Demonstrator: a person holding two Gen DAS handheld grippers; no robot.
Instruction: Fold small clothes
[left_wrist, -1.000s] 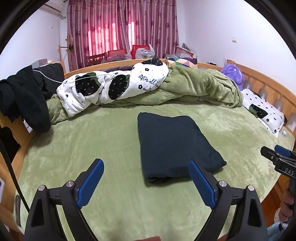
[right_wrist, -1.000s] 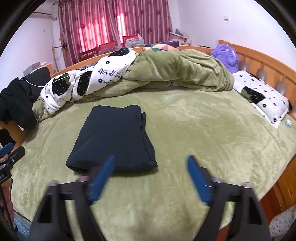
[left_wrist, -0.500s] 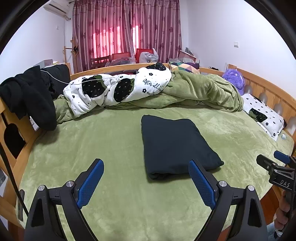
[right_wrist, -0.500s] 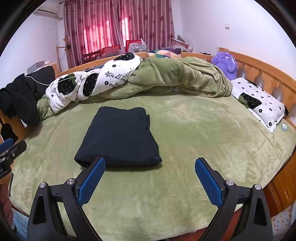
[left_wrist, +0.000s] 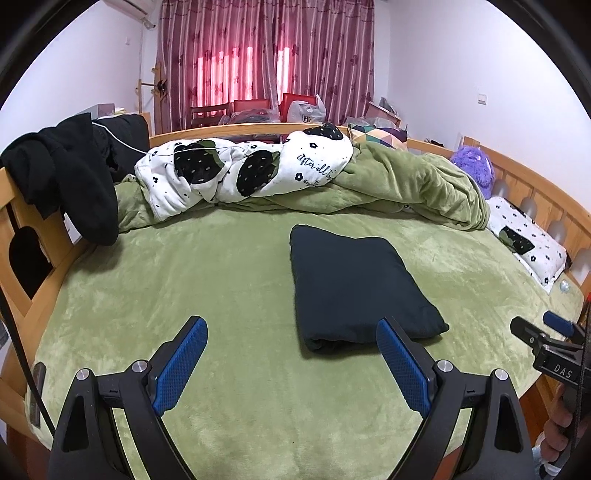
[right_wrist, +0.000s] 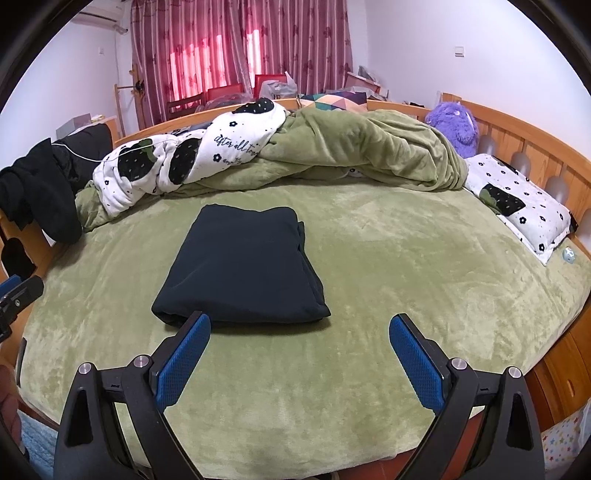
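Observation:
A dark navy garment (left_wrist: 354, 284) (right_wrist: 245, 266) lies folded into a neat rectangle on the green bed cover (left_wrist: 221, 295) (right_wrist: 406, 266). My left gripper (left_wrist: 291, 332) hovers open near the bed's front edge, short of the garment, with nothing between its blue pads. My right gripper (right_wrist: 299, 328) is also open and empty, just in front of the garment's near edge. The right gripper (left_wrist: 543, 332) shows at the right rim of the left wrist view, and the left gripper (right_wrist: 16, 295) at the left rim of the right wrist view.
A rumpled green duvet (left_wrist: 406, 184) and a white strawberry-print quilt (left_wrist: 240, 170) are heaped along the far side. A print pillow (right_wrist: 517, 199) and purple plush toy (right_wrist: 456, 123) lie at the right. Black clothes (left_wrist: 62, 173) hang over the wooden frame at left.
Both grippers have drawn back from the folded garment, which now sits farther off in both views. The right gripper's jaws have spread slightly wider.

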